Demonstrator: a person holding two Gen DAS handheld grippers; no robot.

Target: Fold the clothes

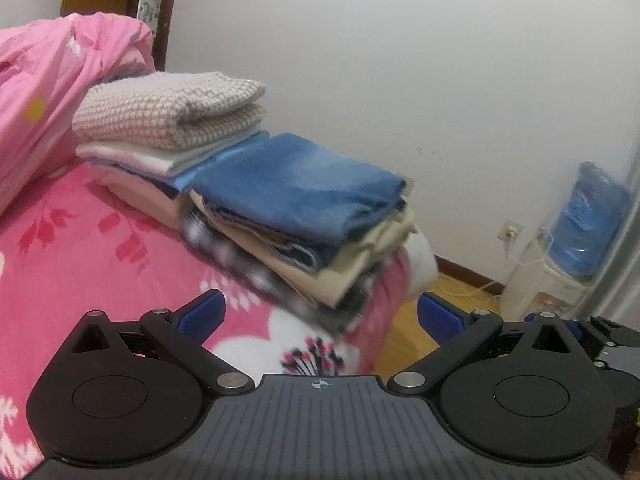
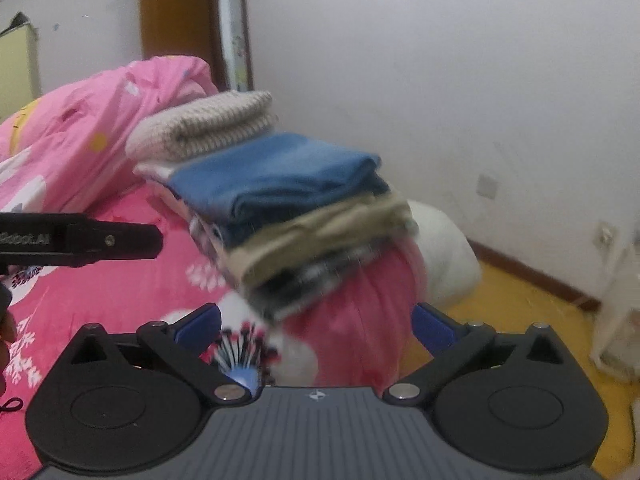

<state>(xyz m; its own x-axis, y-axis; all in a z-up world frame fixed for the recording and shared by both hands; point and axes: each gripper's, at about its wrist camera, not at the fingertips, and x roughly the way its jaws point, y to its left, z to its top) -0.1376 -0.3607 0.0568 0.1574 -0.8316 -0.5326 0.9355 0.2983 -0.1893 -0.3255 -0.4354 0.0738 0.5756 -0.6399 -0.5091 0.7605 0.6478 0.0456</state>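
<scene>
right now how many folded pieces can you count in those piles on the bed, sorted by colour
Counting only layers that show clearly; the lower ones are blurred.
Beige-and-white checked: 1
White or pale: 1
Blue: 1
Tan or khaki: 1
Black-and-white checked: 1
Total: 5, possibly more hidden between layers.

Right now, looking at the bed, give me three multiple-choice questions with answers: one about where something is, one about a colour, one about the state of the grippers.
1. Where does the checked beige cloth lie?
A. on top of the rear pile
B. on the floor
C. in a gripper

2. What colour is the top cloth of the nearer pile?
A. red
B. blue
C. green

3. How do the left gripper and right gripper stand?
A. both open, holding nothing
B. both shut on cloth
C. one shut

Answers: 1 A, it crowns the folded stack behind; 2 B, blue fabric lies uppermost; 3 A, wide gaps separate the blue pads, nothing between them.
</scene>
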